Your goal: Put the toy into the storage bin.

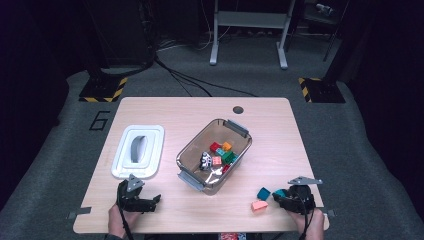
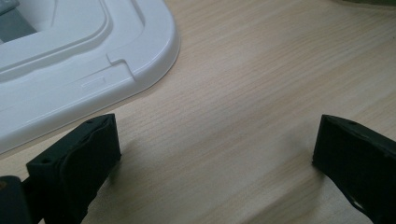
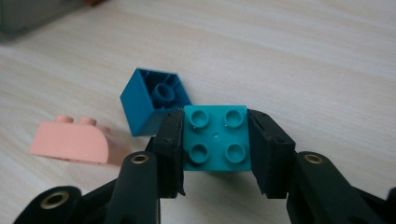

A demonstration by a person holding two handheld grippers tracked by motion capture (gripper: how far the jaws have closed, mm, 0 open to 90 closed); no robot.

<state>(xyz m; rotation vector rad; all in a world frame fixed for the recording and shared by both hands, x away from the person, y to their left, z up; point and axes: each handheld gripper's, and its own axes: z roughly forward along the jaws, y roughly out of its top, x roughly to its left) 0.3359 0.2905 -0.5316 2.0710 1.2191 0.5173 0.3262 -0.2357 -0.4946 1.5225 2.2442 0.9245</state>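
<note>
My right gripper [image 3: 215,140] is shut on a teal four-stud brick [image 3: 215,138], studs facing the camera, both pads pressed against its sides, low over the table's near right corner [image 1: 281,196]. Just beyond it lies a dark blue brick [image 3: 152,100] tipped on its side, hollow underside showing [image 1: 263,193]. A pink curved brick [image 3: 70,142] rests to the left [image 1: 259,205]. My left gripper [image 2: 215,144] stands open over bare wood near the front left [image 1: 140,200], nothing between its fingers.
A clear bin [image 1: 192,150] with grey handles sits mid-table, holding several coloured bricks [image 1: 222,152]. Its white lid [image 1: 122,152] lies flat to the left, its corner [image 2: 140,51] just ahead of my left gripper. The table's front edge is close behind both hands.
</note>
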